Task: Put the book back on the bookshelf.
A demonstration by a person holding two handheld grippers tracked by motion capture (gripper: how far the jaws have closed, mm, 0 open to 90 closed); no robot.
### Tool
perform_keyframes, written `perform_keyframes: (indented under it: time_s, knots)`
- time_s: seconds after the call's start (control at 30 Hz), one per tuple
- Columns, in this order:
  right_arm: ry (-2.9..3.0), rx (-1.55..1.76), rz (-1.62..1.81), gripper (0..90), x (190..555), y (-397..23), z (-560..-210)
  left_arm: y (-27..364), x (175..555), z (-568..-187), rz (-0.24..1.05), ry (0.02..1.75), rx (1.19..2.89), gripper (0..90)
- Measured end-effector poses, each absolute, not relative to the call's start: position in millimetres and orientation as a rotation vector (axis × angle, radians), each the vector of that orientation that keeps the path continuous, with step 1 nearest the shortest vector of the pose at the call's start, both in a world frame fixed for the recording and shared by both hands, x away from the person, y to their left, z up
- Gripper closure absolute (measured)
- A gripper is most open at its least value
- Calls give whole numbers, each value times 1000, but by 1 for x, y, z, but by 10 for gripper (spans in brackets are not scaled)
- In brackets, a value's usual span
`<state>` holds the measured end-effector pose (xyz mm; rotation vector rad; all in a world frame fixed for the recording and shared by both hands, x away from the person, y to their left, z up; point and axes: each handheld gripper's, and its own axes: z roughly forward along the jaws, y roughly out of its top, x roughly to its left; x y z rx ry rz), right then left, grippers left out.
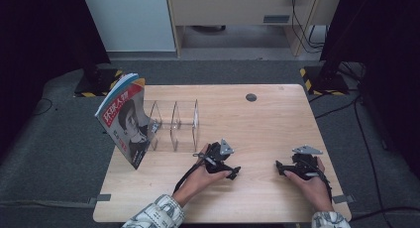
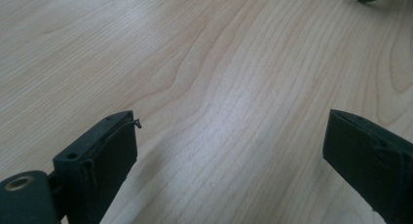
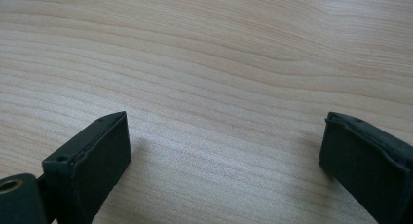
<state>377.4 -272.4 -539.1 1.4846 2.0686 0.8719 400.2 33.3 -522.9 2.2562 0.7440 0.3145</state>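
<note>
My left hand-held gripper point(image 1: 236, 172) rests on the counter point(image 1: 257, 124) near the middle of its near half, with its jaws pointing right toward my other hand. In the left gripper view its 2 black jaws stand wide apart with nothing but bare wood grain between them point(image 2: 229, 131), and a dark corner of the other gripper shows at the top right edge. My left hand point(image 1: 200, 176) wraps the body from behind, and a cable loops back along my forearm.

My right hand-held gripper point(image 1: 278, 166) lies on the counter to the right, near the near-right corner, its jaws pointing left. The 2 grippers face each other, near but not touching. In the right gripper view these jaws are also spread wide over plain wood point(image 3: 224, 136), gripping nothing. My right hand point(image 1: 309, 181) holds it from the near side, and a grey 3-cornered plate sits on top.

Farther out, at the far left of the counter, a clear rack point(image 1: 174, 125) with upright dividers stands well apart from both grippers. A magazine point(image 1: 124, 120) with a red title band and a portrait on its cover leans tilted at the rack's left end, its near corner reaching past the counter's left edge. A small dark round hole point(image 1: 251, 97) sits near the far edge.
</note>
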Motion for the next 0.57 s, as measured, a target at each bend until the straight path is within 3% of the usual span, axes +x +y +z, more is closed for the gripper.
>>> perform_keyframes:
  time_s: [0.57]
  knots:
    - [2069,1484,871,48,378,-272,-539,26,409,-537,342,830,2239,23]
